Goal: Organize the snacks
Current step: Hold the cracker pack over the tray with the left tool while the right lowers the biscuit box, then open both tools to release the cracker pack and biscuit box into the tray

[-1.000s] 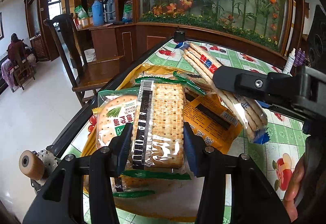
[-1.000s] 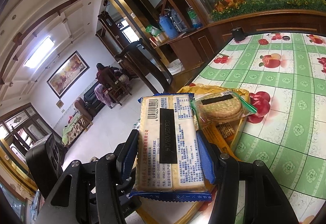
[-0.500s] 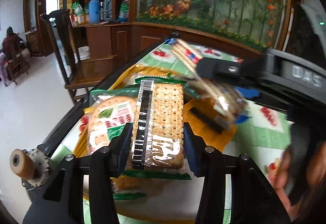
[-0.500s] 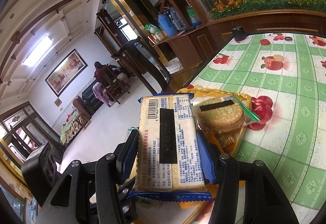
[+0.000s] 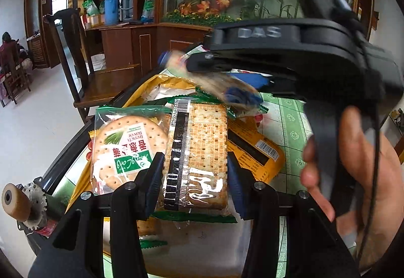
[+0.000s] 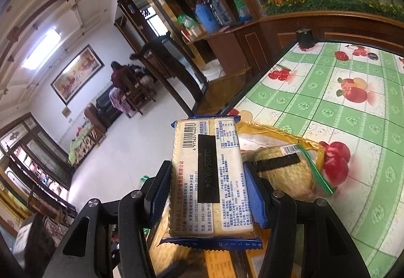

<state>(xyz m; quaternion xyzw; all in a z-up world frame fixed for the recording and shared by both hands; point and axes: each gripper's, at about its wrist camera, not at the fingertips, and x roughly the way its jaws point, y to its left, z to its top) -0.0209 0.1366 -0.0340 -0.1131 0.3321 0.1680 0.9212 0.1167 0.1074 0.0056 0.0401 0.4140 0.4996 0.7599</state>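
My left gripper point(image 5: 194, 177) is shut on a clear-wrapped pack of square crackers point(image 5: 199, 151) with green ends, held over a pile of snacks. Beside it lie a round-cracker pack point(image 5: 123, 146) with a green label and an orange pack point(image 5: 252, 149). My right gripper point(image 6: 207, 192) is shut on a blue-edged biscuit pack point(image 6: 209, 177), label side up. In the left wrist view that gripper point(image 5: 202, 58) crosses above the pile, its pack point(image 5: 227, 91) blurred, with a hand point(image 5: 353, 164) on its handle. Below it sit a round-cracker pack point(image 6: 282, 171) and a yellow bag point(image 6: 272, 131).
The table point(image 6: 353, 113) has a green checked cloth with fruit prints, and its dark edge runs close on the left. A wooden chair point(image 5: 75, 63) stands beside it. A small dark cup point(image 6: 305, 38) is at the far end. A person point(image 6: 118, 80) sits far across the room.
My right gripper has carried the blue-edged pack leftward, so it now hangs over the snack pile in the left wrist view. The left gripper and its crackers have stayed put.
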